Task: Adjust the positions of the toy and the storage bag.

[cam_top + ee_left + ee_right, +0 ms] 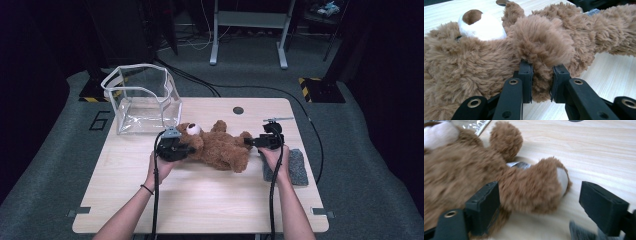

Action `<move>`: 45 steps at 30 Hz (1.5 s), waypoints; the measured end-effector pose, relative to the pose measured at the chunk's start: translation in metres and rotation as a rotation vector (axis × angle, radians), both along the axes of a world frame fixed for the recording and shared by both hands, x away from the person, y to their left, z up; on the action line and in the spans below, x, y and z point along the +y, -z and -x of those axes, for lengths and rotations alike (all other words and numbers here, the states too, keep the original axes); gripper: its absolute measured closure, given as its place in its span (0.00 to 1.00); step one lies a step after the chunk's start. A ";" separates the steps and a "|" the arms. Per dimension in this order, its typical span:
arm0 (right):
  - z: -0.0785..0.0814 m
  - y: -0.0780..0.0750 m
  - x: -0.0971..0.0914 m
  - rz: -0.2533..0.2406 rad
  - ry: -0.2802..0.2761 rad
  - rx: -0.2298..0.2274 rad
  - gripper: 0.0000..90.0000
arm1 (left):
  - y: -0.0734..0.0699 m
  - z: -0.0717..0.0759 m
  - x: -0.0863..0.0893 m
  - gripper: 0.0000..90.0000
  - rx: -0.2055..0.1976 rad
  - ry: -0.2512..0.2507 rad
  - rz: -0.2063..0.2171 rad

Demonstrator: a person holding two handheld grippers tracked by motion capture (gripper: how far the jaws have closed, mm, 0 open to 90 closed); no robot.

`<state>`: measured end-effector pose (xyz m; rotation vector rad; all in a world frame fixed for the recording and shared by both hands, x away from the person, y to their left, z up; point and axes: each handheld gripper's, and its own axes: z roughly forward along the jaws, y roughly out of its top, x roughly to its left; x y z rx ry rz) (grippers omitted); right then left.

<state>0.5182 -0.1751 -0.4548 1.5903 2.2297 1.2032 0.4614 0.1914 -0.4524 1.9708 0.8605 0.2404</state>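
A brown teddy bear (pixel 220 147) lies on its back across the middle of the wooden table (pixel 200 205), head toward the left. My left gripper (pixel 187 149) is beside its head and is shut on one furry arm; in the left gripper view the pads of that gripper (pixel 541 75) pinch the arm (pixel 541 45) from both sides. My right gripper (pixel 248 141) is at the bear's feet. In the right gripper view its jaws (pixel 541 197) stand wide apart around one leg (pixel 534 187), and the far pad (pixel 599 202) is off the fur.
A clear plastic box-shaped bag (pixel 142 97) stands open at the table's back left corner. A grey fuzzy pad (pixel 299 167) lies by the right edge, under my right hand. A small dark round hole (pixel 238 110) sits near the back edge. Cables trail on the floor behind.
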 end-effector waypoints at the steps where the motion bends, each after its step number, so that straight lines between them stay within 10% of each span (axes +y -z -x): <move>1: -0.005 0.003 0.001 -0.018 -0.009 0.019 0.15 | 0.001 0.000 0.001 0.83 0.000 0.000 0.006; 5: -0.018 0.013 0.007 -0.018 -0.003 0.072 0.17 | 0.003 0.001 0.002 0.82 0.002 0.000 0.006; 16: -0.019 0.022 0.015 -0.059 -0.027 0.075 0.89 | 0.004 0.007 0.001 0.86 -0.034 -0.003 0.022; 29: 0.029 -0.026 0.010 -0.051 -0.018 -0.134 0.94 | -0.005 0.006 0.010 0.87 -0.069 -0.006 0.041; 45: 0.091 -0.033 0.022 -0.028 -0.048 -0.221 0.94 | -0.007 -0.008 0.028 0.88 -0.027 -0.022 0.060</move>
